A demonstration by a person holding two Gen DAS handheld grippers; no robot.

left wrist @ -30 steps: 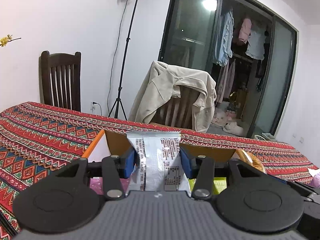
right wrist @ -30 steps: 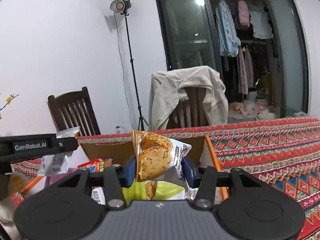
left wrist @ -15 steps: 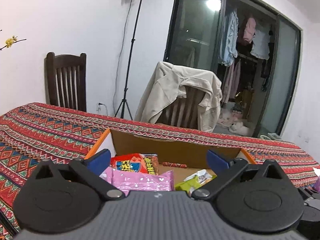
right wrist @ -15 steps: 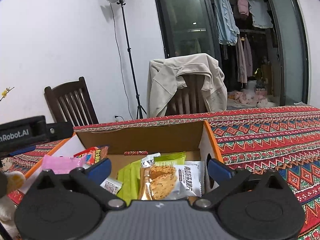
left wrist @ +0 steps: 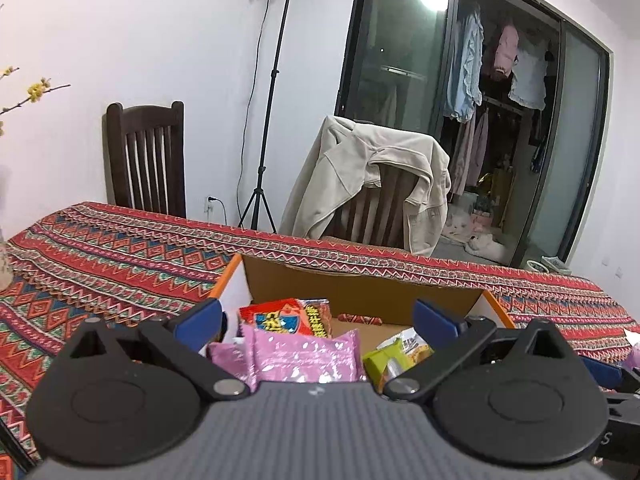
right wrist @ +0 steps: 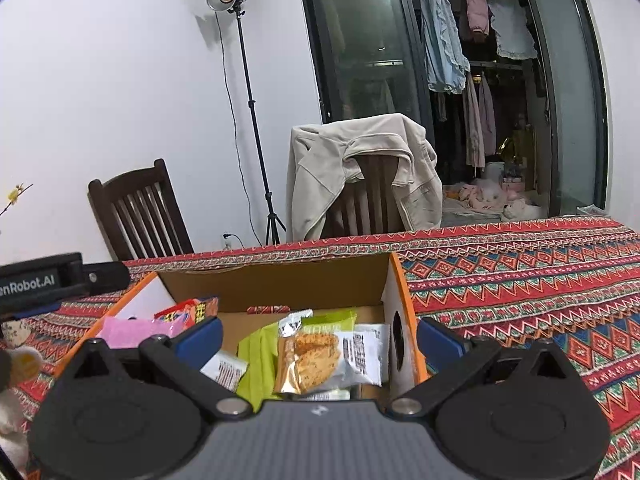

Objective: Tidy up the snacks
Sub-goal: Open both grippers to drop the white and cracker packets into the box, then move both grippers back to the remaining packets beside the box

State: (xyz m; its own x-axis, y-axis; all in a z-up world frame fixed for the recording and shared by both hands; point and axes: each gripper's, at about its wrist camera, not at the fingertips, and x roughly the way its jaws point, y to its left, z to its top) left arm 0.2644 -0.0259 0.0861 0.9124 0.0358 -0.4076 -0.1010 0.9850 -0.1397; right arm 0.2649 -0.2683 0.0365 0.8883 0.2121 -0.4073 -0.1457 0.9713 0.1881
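Dropped cracker packet [right wrist: 316,354], half-hidden

Both hand-held grippers spread wide, holding nothing.
The left hand-held gripper [left wrist: 316,316] and the right hand-held gripper [right wrist: 320,330] each angle slightly downward, blue-padded fingers [left wrist: 200,317] parted, nothing between the jaws.

Snack packets [right wrist: 328,356] in a cardboard box [right wrist: 280,280] on the table [right wrist: 520,280], two chairs [right wrist: 140,212] behind it.

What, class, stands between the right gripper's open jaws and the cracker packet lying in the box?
Nothing visible: the right gripper is open above the cardboard box, and the cracker packet lies uncovered on top of the green packet.
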